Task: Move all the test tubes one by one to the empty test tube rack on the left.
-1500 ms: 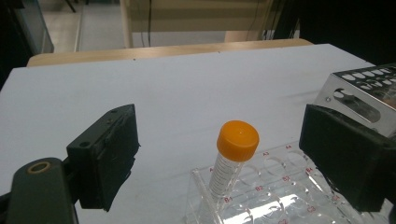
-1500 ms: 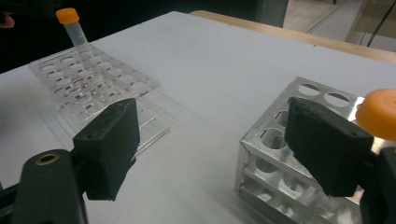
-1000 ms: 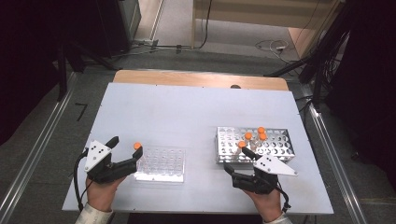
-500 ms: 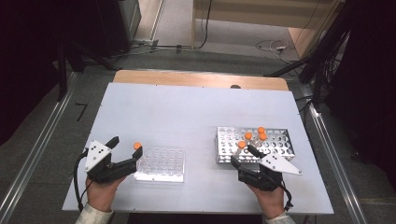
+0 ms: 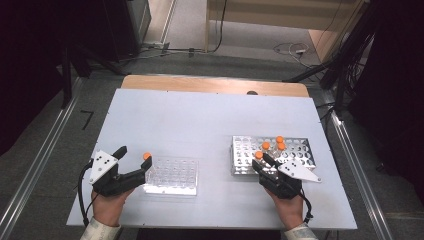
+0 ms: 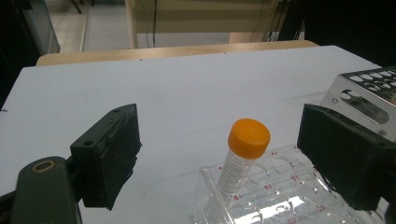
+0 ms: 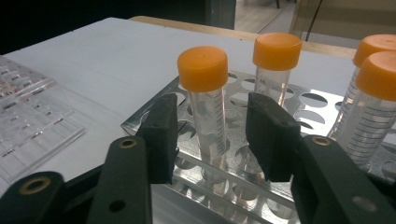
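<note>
A clear plastic rack (image 5: pixel 172 176) lies at the front left of the table, with one orange-capped tube (image 5: pixel 146 156) standing in its near-left corner hole. My left gripper (image 5: pixel 134 159) is open, its jaws set wide on either side of that tube (image 6: pixel 247 140) without touching it. At the front right stands a metal rack (image 5: pixel 295 145) holding several orange-capped tubes. My right gripper (image 5: pixel 261 161) is open, with its jaws straddling the nearest tube (image 7: pixel 205 93); a small gap shows on each side.
The white table (image 5: pixel 200 120) has a wooden strip (image 5: pixel 210 84) along its far edge. Other capped tubes (image 7: pixel 275 60) stand close behind and to the right of the straddled one. Cables and dark equipment lie on the floor beyond.
My right gripper has crept slightly forward over the metal rack's front edge, around the nearest tube. The left gripper and its tube have stayed put.
</note>
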